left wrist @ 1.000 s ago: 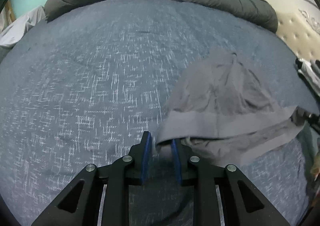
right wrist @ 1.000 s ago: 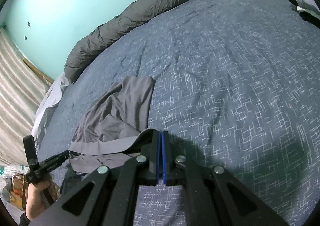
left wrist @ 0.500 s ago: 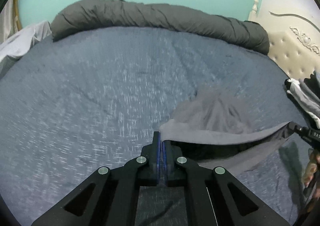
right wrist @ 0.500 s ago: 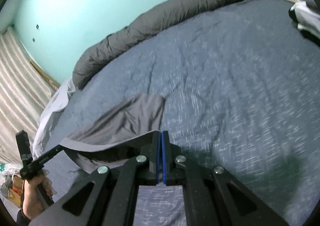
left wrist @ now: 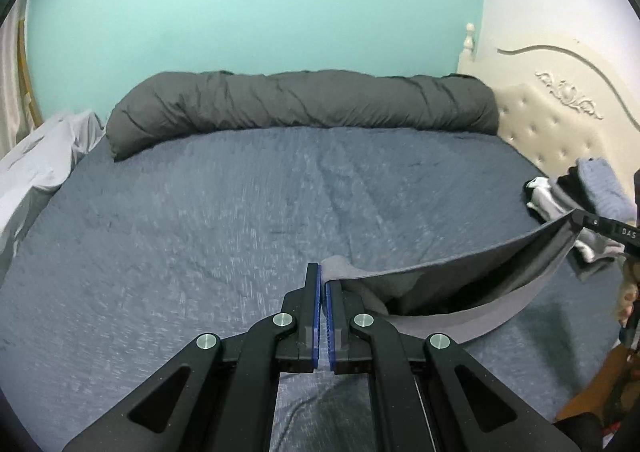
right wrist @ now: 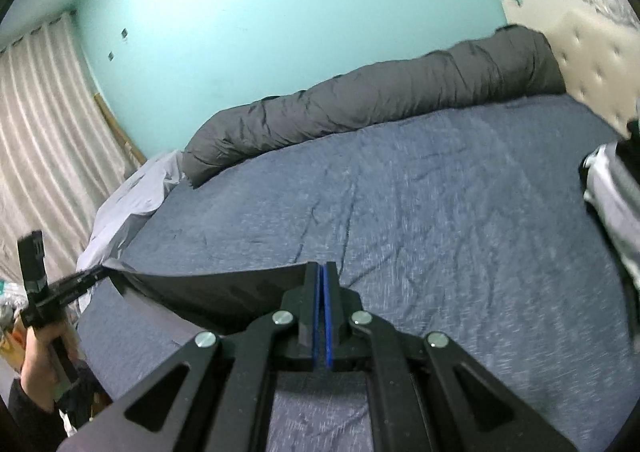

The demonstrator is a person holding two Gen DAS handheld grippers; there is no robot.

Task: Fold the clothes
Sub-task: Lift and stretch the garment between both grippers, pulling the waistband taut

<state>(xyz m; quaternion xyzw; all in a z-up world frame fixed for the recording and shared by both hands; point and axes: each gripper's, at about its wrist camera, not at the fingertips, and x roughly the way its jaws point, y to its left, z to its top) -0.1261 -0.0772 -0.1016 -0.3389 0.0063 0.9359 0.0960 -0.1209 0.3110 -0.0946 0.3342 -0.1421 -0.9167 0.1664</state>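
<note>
My left tongs (left wrist: 323, 280) are matt black plastic, with ribbed blue pads (left wrist: 317, 304) and small shiny metal screw heads at the joints; my right tongs (right wrist: 322, 272) are built alike, with the same blue pads (right wrist: 327, 308). Between them hangs a thin grey knitted garment (left wrist: 480, 292), soft and matt, with a smoother, denser waistband. Under it lies the blue-grey bedspread (left wrist: 240, 220), a rough, flecked woven cloth. The rolled dark grey duvet (left wrist: 304, 104) looks like crinkled, faintly sheened fabric. The cream headboard (left wrist: 560, 132) is button-tufted, smooth, leather-like upholstery. The turquoise wall (left wrist: 260, 4) is flat matt paint.
</note>
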